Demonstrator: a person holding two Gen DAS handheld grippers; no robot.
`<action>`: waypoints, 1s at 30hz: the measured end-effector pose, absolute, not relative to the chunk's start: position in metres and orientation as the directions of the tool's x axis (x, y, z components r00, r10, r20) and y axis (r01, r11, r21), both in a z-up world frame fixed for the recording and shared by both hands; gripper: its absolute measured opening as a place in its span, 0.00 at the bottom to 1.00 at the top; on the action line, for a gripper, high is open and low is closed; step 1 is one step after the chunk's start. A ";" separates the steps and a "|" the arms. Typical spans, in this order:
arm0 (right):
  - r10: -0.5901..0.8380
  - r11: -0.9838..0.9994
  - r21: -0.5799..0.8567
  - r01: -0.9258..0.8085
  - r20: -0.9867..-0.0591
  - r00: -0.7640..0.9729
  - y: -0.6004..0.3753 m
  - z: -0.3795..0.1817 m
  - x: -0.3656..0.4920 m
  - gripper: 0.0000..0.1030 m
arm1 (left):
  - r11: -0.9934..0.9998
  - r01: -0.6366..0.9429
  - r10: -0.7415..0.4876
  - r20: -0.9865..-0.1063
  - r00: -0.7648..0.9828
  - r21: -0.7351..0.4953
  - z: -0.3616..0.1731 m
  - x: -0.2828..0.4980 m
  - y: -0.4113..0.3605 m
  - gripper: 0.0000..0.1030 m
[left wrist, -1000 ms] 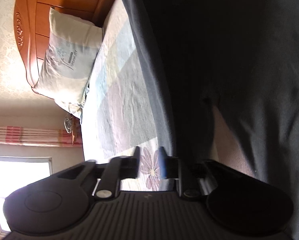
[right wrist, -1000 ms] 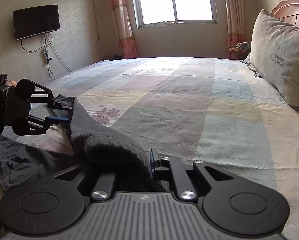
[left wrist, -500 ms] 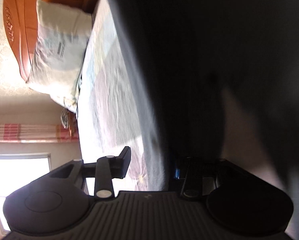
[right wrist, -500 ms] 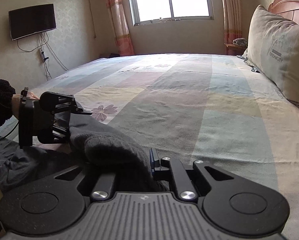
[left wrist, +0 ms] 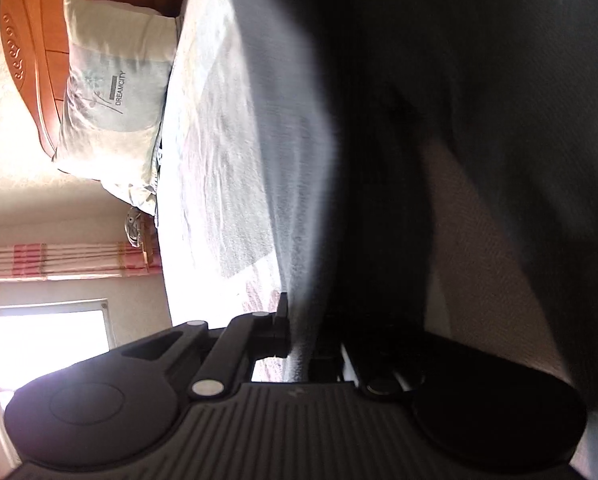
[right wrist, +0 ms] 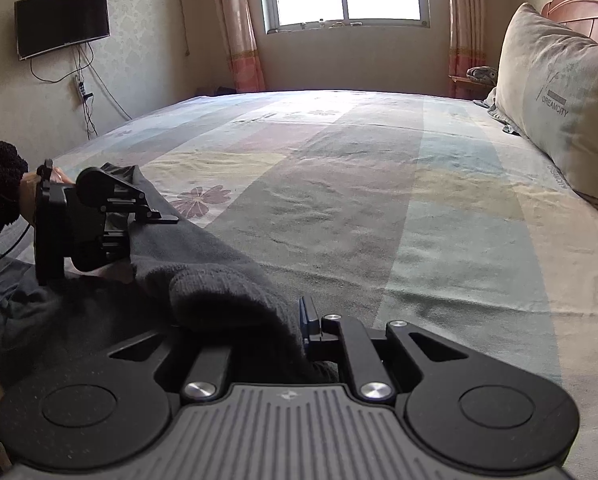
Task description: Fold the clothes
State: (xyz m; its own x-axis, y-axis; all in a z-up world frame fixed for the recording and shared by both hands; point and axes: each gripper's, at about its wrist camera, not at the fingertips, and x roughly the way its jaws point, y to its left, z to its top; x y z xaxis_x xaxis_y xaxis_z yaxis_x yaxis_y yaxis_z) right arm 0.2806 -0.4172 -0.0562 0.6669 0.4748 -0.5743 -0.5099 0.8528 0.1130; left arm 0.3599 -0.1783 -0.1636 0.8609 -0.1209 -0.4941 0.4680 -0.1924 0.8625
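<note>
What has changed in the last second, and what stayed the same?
The left gripper moved along the dark garment toward the right gripper, opened, then closed on its edge. The right gripper stayed shut on the garment; bed and pillow did not move.

Colours ahead of your right claw

Dark grey garment [right wrist: 219,272] at your fingertips; bedsheet [right wrist: 379,200] beyond in pastel blocks with purple flowers; pale pillow [right wrist: 555,108] far right; pink striped curtains [right wrist: 235,32].

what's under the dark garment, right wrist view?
The patchwork bedspread shows beside the dark garment and presumably continues beneath it. The cloth hides one of the right gripper fingers and whatever lies under its bunched fold.
</note>
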 end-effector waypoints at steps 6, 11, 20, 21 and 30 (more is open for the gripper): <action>0.477 0.847 0.102 -0.522 -0.580 0.660 -0.420 -0.058 0.277 0.13 | -0.228 0.472 -0.121 -0.506 0.854 0.852 -0.129 0.336 -0.175 0.00; 0.489 0.840 0.109 -0.531 -0.574 0.657 -0.424 -0.054 0.269 0.14 | -0.258 0.491 -0.124 -0.532 0.837 0.832 -0.109 0.301 -0.178 0.00; 0.525 0.819 0.148 -0.555 -0.584 0.619 -0.441 -0.049 0.252 0.16 | -0.343 0.527 -0.126 -0.594 0.795 0.778 -0.106 0.226 -0.179 0.00; 0.531 0.816 0.159 -0.556 -0.584 0.614 -0.444 -0.048 0.251 0.16 | -0.353 0.530 -0.126 -0.600 0.790 0.771 -0.106 0.218 -0.179 0.00; 0.496 0.816 0.123 -0.565 -0.651 0.575 -0.444 -0.060 0.243 0.16 | -0.348 0.569 -0.150 -0.644 0.751 0.745 -0.100 0.187 -0.187 0.00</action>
